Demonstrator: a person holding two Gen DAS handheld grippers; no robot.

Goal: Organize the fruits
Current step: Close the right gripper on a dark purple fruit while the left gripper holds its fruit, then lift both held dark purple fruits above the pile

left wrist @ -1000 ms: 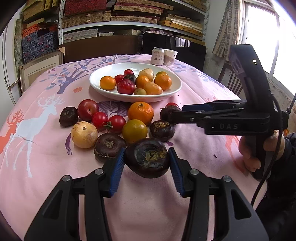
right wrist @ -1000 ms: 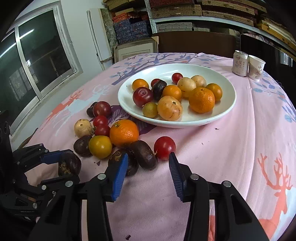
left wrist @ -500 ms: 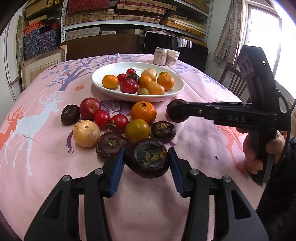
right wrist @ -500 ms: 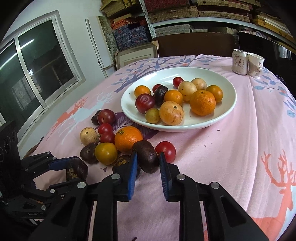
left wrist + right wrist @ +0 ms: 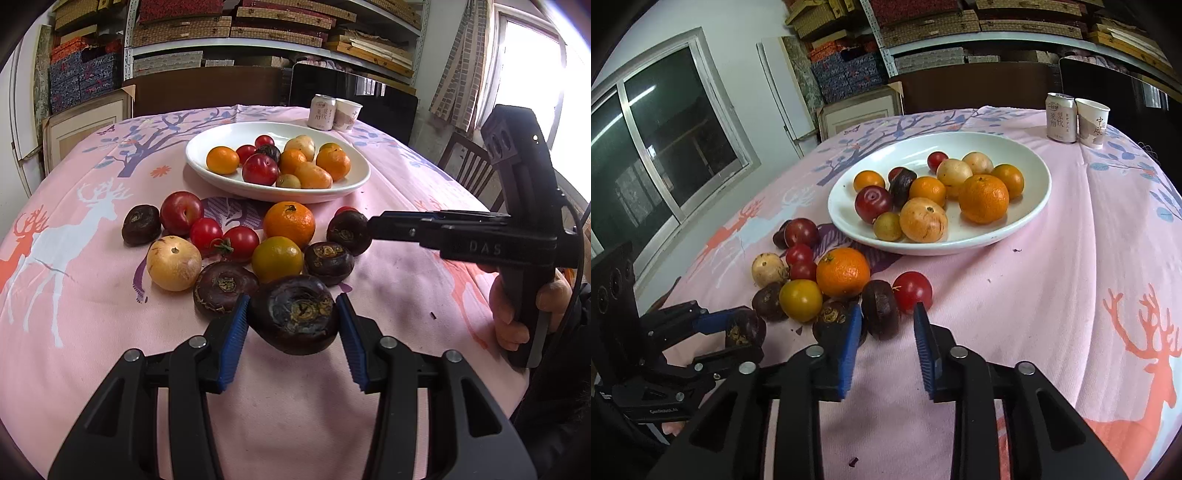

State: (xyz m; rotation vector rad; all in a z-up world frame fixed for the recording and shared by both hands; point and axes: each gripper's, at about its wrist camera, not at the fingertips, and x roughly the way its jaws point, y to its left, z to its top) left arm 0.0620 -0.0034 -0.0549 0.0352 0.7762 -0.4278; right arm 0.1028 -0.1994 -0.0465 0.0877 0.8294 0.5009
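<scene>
Left hand-held gripper [image 5: 293,325] pinches a large dark purple round fruit with a dried yellowish calyx [image 5: 295,314] between its blue ribbed pads [image 5: 232,343]; both pads press the skin, and the fruit sits nearer the camera than the white oval plate [image 5: 229,177], just in front of the loose pile on the pink deer-print cloth of the bench [image 5: 74,314]

Right hand-held gripper [image 5: 886,332]: jaws opening, pads apart; a smaller dark purple-brown fruit lying on its side [image 5: 881,308] sits between the tips on the cloth, the left pad close to it, the right pad clear. Not gripped, by my reading

Loose fruit on the near side of the plate: a large orange mandarin [image 5: 843,272], a yellow-green round fruit [image 5: 800,300], a red cherry tomato [image 5: 912,291] touching the small dark fruit on the plate side

Risks from here, as judgement:
- Small dark fruit is round and free on soft cloth; a re-close slightly off centre could roll it into the tomato or squirt it out sideways
- Right gripper's left finger sits against another dark fruit [image 5: 831,317]; closing may catch both or shove the pile
- Left grip is on a curved, smooth skin at mid-width; tilting while lifting could let it slip forward
- Plate already crowded toward the middle; a drop from height could knock fruit over the rim
- The two grippers work close together; paths to the plate may cross
</scene>
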